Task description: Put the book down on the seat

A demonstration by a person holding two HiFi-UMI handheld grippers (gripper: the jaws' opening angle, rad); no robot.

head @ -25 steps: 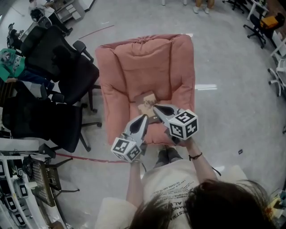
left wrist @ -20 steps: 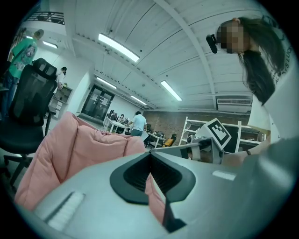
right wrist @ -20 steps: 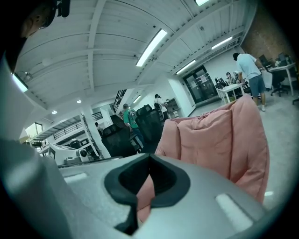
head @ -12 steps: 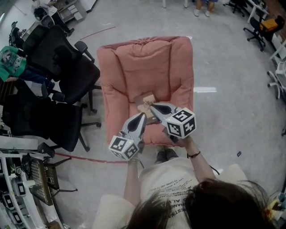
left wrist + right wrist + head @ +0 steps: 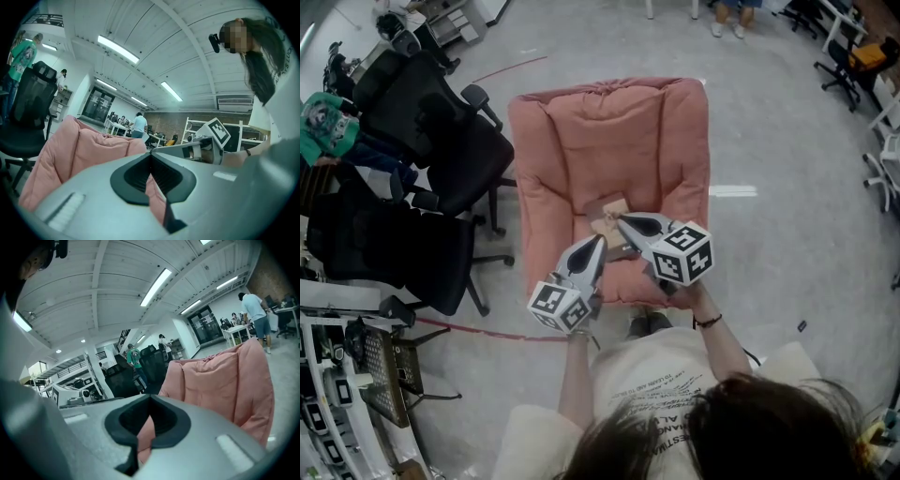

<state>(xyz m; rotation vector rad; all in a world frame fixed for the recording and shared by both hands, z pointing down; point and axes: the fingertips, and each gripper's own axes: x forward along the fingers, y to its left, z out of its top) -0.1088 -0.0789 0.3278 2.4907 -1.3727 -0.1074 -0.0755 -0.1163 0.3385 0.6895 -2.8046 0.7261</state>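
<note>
L claw (image 5: 601, 244) & R claw (image 5: 624, 223) both pressed together, nothing pinched. Book (image 5: 607, 216) seems to sit just ahead of tips on seat (image 5: 609, 141), so we back out straight, no nudging.

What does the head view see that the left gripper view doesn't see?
Only the head view shows the book lying on the pink armchair. Only the left gripper view shows the ceiling lights and a person standing at far desks. Both show the pink armchair, a black office chair and the right hand-held gripper.
</note>
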